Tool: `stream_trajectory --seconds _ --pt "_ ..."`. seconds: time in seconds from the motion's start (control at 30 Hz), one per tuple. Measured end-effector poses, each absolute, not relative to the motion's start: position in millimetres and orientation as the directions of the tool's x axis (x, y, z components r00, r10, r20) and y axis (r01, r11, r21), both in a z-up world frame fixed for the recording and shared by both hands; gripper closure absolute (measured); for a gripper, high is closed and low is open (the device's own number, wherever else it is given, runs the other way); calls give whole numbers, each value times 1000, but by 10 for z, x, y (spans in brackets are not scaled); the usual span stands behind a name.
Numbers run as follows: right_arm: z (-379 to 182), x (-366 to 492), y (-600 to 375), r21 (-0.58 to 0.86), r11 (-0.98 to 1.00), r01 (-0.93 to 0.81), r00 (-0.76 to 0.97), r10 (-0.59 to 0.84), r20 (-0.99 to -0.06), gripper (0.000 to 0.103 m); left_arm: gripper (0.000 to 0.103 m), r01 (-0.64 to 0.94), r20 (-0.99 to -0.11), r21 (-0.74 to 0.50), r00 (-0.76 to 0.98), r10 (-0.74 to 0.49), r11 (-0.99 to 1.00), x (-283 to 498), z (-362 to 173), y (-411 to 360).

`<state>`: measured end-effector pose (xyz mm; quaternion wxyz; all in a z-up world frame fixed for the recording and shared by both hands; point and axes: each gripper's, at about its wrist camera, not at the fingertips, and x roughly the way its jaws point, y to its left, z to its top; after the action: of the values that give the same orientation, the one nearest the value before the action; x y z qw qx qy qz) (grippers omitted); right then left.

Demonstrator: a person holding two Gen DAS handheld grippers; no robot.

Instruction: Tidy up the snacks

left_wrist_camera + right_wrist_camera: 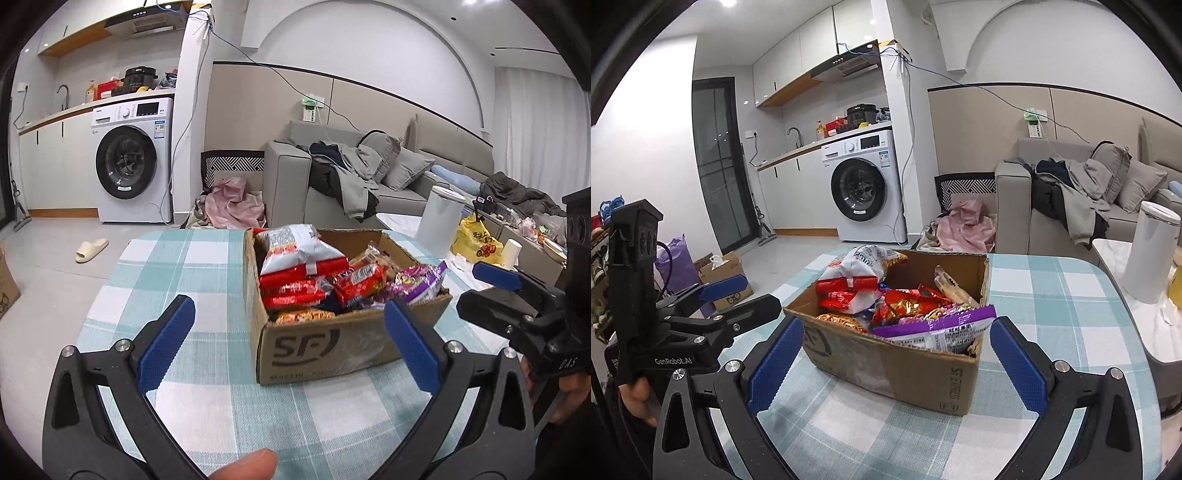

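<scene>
A table (166, 266) covered by a teal and white checked cloth stands in a living room that opens onto a small kitchen. Behind it are a white washing machine (131, 162) under a counter, a grey sofa (332, 177) heaped with clothes and cushions, and a pink sheet (234, 203) crumpled on the floor. A slipper (91, 250) lies on the tiles to the left. A white bin (439, 218) stands just past the table's far right corner, near a yellow bag (474, 240) and a paper cup (511, 253).

The cardboard box (314, 347) sits on the table, packed with snacks: a white and red noodle pack (299, 251) sticks up at the back, red packets (360, 278) fill the middle, and a purple packet (421, 280) lies across the near right corner.

The left gripper (290, 339) is spread wide and holds nothing; its right pad overlaps the box front in view. The right gripper (895, 363) is also wide open and empty, its pads at either side of the box, contact unclear
</scene>
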<state>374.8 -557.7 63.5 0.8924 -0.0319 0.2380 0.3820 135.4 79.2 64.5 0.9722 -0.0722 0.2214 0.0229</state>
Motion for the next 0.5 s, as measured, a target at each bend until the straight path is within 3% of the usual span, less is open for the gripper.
stream_trajectory --seconds 0.5 --pt "303 3493 -5739 73 710 -701 628 662 -410 0 1 -111 -405 -108 912 58 988 1048 323 695"
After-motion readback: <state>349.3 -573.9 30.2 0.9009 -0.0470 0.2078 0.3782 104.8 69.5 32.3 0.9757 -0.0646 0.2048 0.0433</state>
